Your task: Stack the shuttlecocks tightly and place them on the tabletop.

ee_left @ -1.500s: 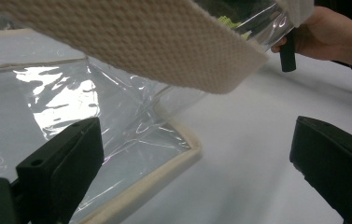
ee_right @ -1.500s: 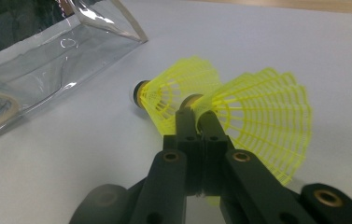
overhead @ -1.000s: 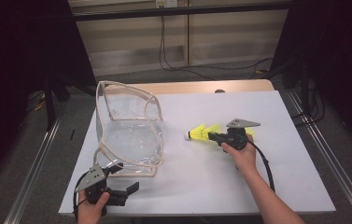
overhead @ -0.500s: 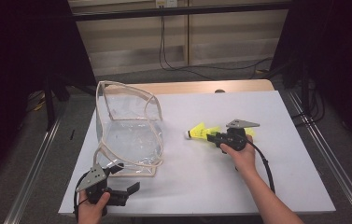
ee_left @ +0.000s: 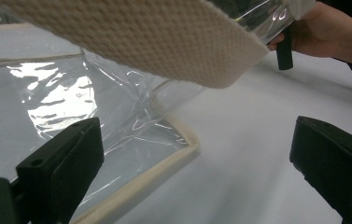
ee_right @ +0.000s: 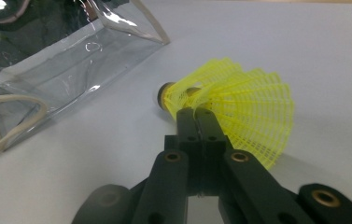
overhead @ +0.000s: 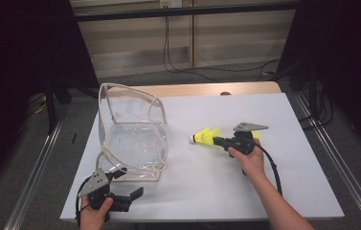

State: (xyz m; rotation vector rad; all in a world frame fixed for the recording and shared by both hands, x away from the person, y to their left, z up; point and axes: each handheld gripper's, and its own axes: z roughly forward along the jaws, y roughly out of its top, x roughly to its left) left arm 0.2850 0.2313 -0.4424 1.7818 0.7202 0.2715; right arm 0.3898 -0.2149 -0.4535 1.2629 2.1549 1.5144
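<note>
The right gripper's fingers (ee_right: 197,122) have just reopened briefly and closed again, pinching the yellow shuttlecock (ee_right: 239,109) at mid-frame on the tabletop (overhead: 283,120); the grip looks reset for lifting. Lower left, the left gripper (overhead: 129,197) gapes empty beside the clear bag (overhead: 130,129).

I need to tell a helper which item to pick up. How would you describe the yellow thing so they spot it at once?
Start at the white table and find the clear plastic bag on its left half. Just right of the bag lies a shuttlecock, pinched in the right gripper. Its neon-yellow mesh skirt is the table's one bright colour.
</note>
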